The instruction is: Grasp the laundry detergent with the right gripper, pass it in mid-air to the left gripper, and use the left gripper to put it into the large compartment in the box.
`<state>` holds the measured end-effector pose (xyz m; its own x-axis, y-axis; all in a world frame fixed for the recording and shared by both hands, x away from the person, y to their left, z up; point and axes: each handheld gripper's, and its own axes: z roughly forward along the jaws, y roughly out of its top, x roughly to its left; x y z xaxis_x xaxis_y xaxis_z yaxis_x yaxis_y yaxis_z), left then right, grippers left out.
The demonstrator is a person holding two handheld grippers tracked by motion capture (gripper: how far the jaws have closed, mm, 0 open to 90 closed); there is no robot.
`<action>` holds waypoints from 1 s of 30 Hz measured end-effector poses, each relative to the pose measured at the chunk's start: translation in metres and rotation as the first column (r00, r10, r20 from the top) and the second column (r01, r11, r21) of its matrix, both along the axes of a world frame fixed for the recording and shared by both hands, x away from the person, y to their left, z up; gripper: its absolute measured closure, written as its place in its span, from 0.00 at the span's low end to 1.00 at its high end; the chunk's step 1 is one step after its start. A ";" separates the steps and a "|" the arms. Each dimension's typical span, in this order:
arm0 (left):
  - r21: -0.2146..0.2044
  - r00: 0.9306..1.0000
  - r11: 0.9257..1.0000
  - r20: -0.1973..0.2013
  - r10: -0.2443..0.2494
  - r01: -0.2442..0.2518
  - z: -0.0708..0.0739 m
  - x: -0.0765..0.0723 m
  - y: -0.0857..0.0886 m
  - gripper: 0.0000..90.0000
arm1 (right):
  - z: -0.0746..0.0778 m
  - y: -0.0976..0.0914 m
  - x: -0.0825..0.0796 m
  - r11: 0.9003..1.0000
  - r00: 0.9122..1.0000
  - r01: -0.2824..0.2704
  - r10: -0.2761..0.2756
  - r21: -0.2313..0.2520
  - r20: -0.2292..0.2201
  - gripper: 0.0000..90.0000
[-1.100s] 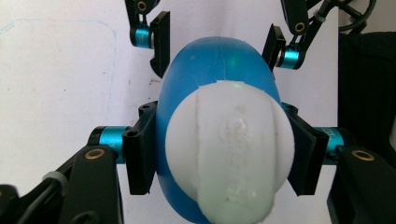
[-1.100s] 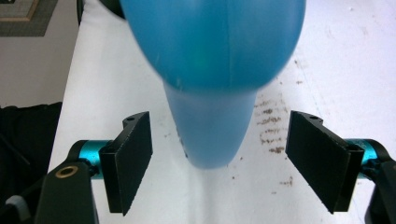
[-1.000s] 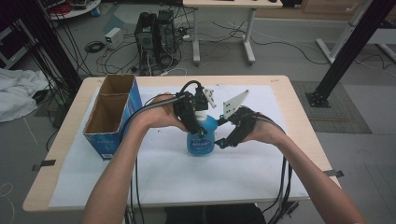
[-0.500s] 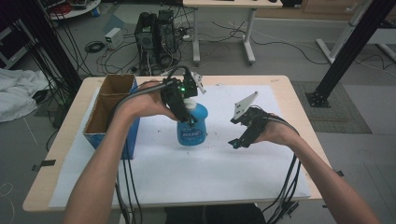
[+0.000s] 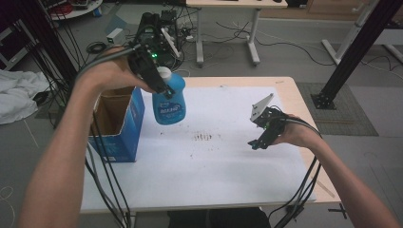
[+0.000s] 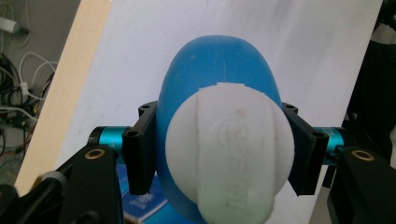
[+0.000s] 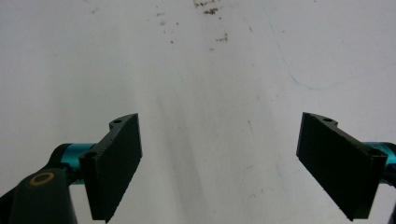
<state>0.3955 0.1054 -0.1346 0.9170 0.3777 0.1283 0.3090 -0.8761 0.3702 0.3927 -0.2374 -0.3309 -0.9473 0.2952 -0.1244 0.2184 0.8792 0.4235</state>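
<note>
The left gripper (image 5: pixel 159 85) clamps its fingers (image 6: pixel 140 154) around the blue bottle (image 5: pixel 169 102), lifted above the table (image 5: pixel 228 161) beside the cardboard box (image 5: pixel 116 126). The right gripper (image 5: pixel 259 141) hovers low, fingers (image 7: pixel 114 163) spread wide, empty.

The bottle (image 5: pixel 169 97) has been lifted off the counter (image 5: pixel 228 156) and carried toward 10 o'clock, beside the box (image 5: pixel 116 124), clamped in the left gripper (image 5: pixel 161 88). The right gripper (image 5: pixel 259 137) has been released and withdrawn toward 4 o'clock, jaws apart.

open blue box (image 5: pixel 116 124) blocking table's left edge, bare white sheet (image 5: pixel 218 161) across the middle
</note>
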 end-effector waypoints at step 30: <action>0.017 0.948 0.949 0.030 0.315 -0.316 0.042 0.005 0.111 0.42 | -0.002 -0.030 0.001 0.997 0.996 0.063 -0.060 -0.033 0.070 0.15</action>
<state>0.4004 0.2161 -0.0923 0.7475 0.6442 0.1618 0.5616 -0.7430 0.3640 0.3938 -0.2671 -0.3325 -0.9163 0.3468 -0.2001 0.2439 0.8798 0.4081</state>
